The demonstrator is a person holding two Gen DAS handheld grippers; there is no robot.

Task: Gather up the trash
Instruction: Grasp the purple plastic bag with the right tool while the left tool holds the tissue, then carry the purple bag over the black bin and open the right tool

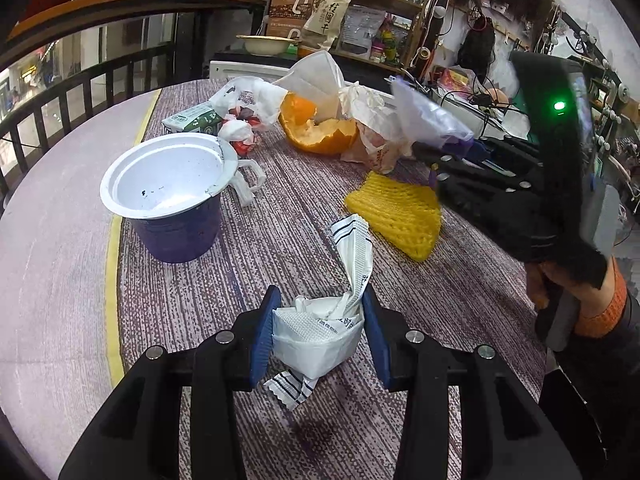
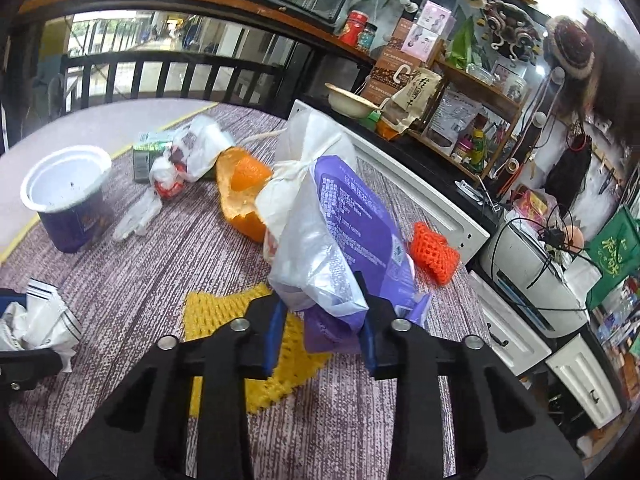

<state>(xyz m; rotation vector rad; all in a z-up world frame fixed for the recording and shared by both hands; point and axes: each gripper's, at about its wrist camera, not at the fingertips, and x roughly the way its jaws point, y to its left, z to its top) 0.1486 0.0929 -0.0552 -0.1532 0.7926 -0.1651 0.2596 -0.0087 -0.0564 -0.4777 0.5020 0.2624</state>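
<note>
Clamping crumpled white wrapper [image 1: 320,332], left fingers [image 1: 264,332]; right fingers [image 2: 276,332] clamping purple bag [image 2: 344,248], hiding orange peel [image 2: 240,196] partly.

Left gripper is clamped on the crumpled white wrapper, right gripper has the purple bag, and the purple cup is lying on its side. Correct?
Not quite. The purple cup stands upright on the table, its white mouth facing up, as the left wrist view shows. The rest holds: the left gripper is clamped on the crumpled white wrapper, and the right gripper has the purple bag.
</note>
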